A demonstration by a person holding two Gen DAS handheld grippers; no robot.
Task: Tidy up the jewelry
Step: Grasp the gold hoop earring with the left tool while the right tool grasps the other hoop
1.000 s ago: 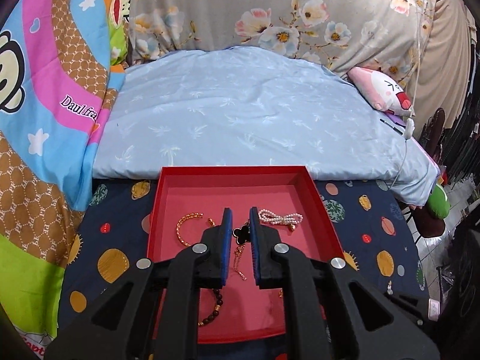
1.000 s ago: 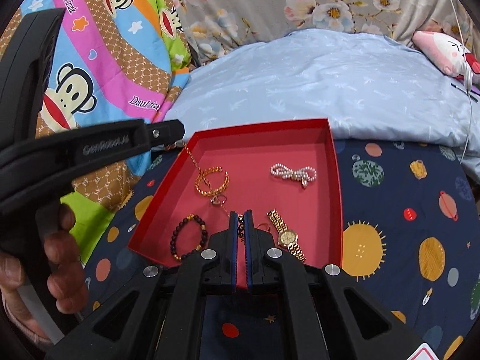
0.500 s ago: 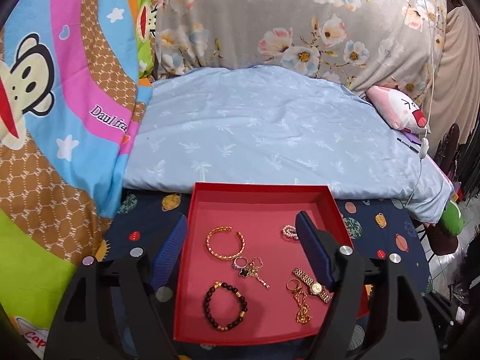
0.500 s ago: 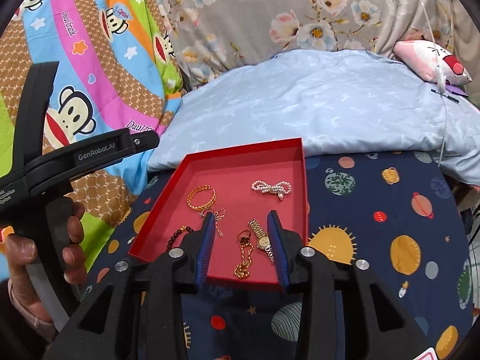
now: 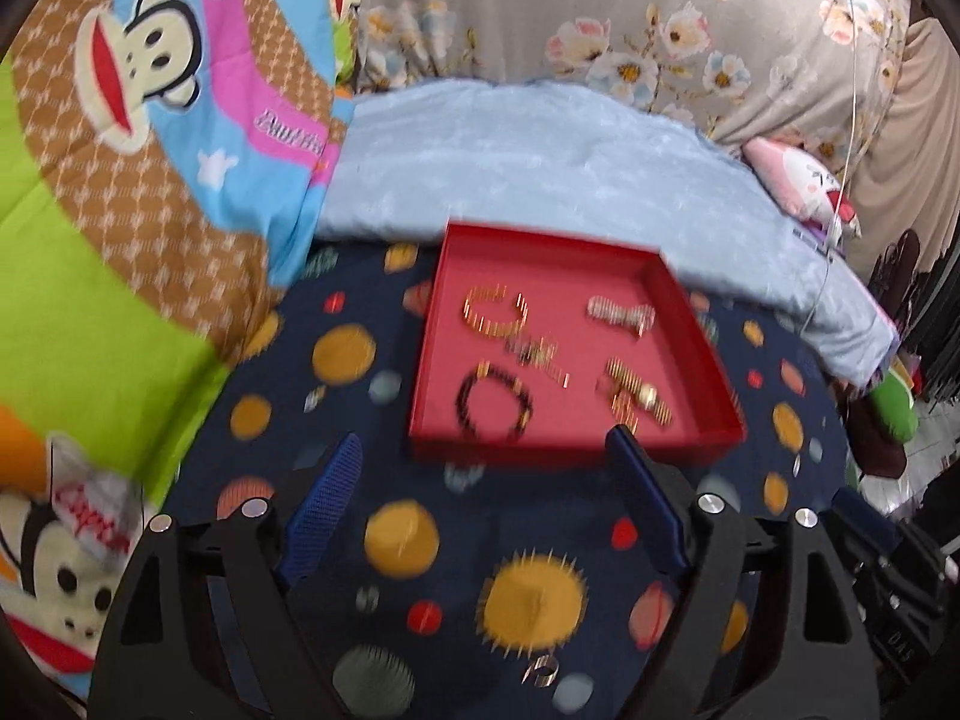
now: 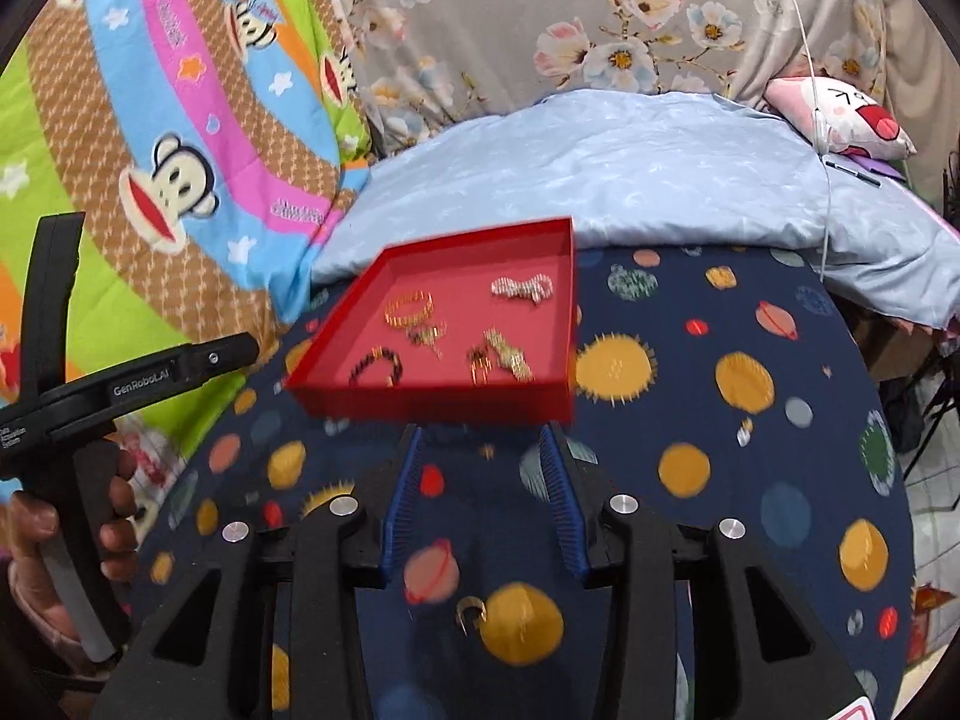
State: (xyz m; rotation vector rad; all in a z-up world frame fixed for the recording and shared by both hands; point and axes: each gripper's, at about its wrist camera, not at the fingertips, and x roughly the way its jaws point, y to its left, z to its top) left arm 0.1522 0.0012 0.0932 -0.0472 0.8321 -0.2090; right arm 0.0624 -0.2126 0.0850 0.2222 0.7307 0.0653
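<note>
1. We are holding the left gripper with its blue-padded jaws spread wide and empty, above a dark navy bedspread printed with planets and suns.
2. We are holding the right gripper the same way, jaws parted with nothing between them.
3. A shallow square red cardboard tray is sitting on the bedspread just ahead of both grippers.
4. Inside it are lying a gold open bangle, a dark beaded bracelet, a pearl bow-shaped piece, a gold wristwatch and a small gold chain with a pendant, all spaced apart. Motion blur is softening their detail.
5. One small gold ring is lying outside the tray, on the bedspread close under the right gripper, between its two arms; it also shows low in the left view.
6. We judge this stray ring to be the next piece to gather.
7. To do it well, we are advising a slow descent, jaws straddling the ring, pads closing on the band's outer edges without pinching the soft fabric beneath.
8. Then carry it to a bare patch of tray floor.
</note>
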